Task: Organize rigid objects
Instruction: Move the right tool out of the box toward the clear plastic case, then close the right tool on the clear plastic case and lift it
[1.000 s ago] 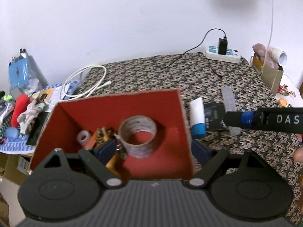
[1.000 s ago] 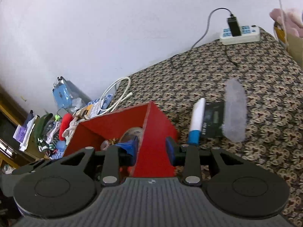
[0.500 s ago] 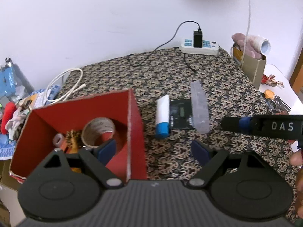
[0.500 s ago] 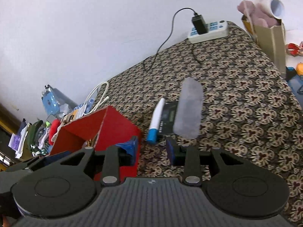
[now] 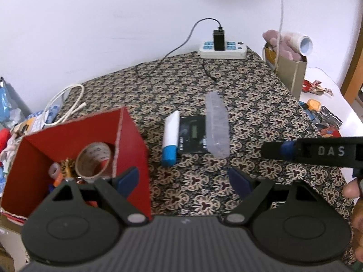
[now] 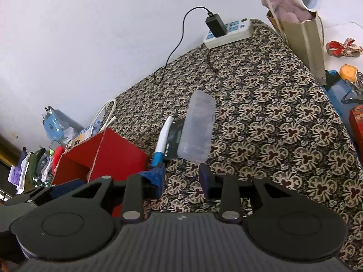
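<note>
On the patterned cloth lie a white tube with a blue cap point(image 5: 170, 140), a flat black device with a small display point(image 5: 191, 136) and a clear plastic case point(image 5: 216, 127), side by side and touching. The red box point(image 5: 68, 158) at the left holds a tape roll point(image 5: 94, 161) and small items. My left gripper point(image 5: 183, 181) hangs open just short of the tube, its left finger over the box's corner. My right gripper point(image 6: 181, 174) is open and empty, just short of the tube point(image 6: 162, 138) and the clear case point(image 6: 197, 129). The red box point(image 6: 109, 156) sits to its left.
A power strip with a black charger point(image 5: 222, 47) lies at the far edge by the wall. A white cable point(image 5: 65, 104) coils at the back left. A paper bag with a plush toy point(image 5: 290, 72) stands at the right edge. Clutter lies beyond both sides of the table.
Both grippers have moved to the right, away from the red box and toward the tube, black device and clear case. Their jaws have kept the same width.
</note>
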`<action>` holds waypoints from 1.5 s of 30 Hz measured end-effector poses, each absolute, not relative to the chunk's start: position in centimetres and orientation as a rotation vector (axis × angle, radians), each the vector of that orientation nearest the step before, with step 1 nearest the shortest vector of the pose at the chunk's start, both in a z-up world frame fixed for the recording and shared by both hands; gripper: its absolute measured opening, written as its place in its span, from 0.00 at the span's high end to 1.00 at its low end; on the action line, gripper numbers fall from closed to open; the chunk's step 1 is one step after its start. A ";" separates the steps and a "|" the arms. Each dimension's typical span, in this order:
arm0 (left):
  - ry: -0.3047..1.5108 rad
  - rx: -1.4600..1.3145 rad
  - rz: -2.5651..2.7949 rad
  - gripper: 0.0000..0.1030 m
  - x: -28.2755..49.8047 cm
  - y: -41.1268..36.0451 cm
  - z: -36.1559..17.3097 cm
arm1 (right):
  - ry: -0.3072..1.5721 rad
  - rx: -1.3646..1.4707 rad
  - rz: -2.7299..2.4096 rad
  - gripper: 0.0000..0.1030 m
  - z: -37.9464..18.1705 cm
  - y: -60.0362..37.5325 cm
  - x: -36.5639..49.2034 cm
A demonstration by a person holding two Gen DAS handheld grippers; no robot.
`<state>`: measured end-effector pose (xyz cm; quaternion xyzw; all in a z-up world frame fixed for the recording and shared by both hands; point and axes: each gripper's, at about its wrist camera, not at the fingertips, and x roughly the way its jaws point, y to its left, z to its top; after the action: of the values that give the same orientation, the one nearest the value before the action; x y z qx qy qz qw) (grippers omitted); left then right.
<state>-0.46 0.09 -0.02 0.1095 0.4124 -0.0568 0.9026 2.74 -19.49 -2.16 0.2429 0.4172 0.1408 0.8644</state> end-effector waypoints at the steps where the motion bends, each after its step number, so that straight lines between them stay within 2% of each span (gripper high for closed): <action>1: 0.852 0.226 -0.128 0.17 -0.5 -0.1 -0.3 | 0.879 0.509 0.295 0.84 -2.4 -19.7 2.8; 11: 0.807 0.255 -0.259 0.16 0.1 -1.9 -4.1 | 0.924 0.520 0.255 0.84 -4.4 -21.3 5.1; 19: 0.733 0.215 -0.323 0.16 3.9 -1.9 -5.8 | 0.934 0.414 0.279 0.84 -4.8 -19.9 10.0; 28: 0.733 0.175 -0.323 0.16 8.6 -2.1 -8.4 | 0.995 0.489 0.361 0.83 -7.5 -18.8 14.9; 29: 0.734 0.171 -0.326 0.16 8.8 -2.1 -8.6 | 0.996 0.498 0.362 0.82 -7.8 -18.8 15.3; 33: 0.750 0.172 -0.355 0.31 9.8 -2.3 -9.3 | 1.000 0.573 0.356 0.82 -9.0 -19.7 16.2; 41: 0.774 0.114 -0.351 0.27 11.6 -1.9 -10.1 | 1.009 0.705 0.417 0.78 -11.0 -21.1 17.9; 43: 0.781 0.113 -0.352 0.27 12.0 -2.1 -10.4 | 1.002 0.697 0.434 0.77 -11.2 -21.1 18.1; 45: 0.796 0.101 -0.357 0.32 12.4 -2.2 -10.7 | 0.996 0.701 0.455 0.76 -11.5 -21.1 18.4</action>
<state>12.44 -2.21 -10.73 0.0490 0.3852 -0.1729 0.9051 18.38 -21.13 -11.48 0.3262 0.4635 0.2116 0.7962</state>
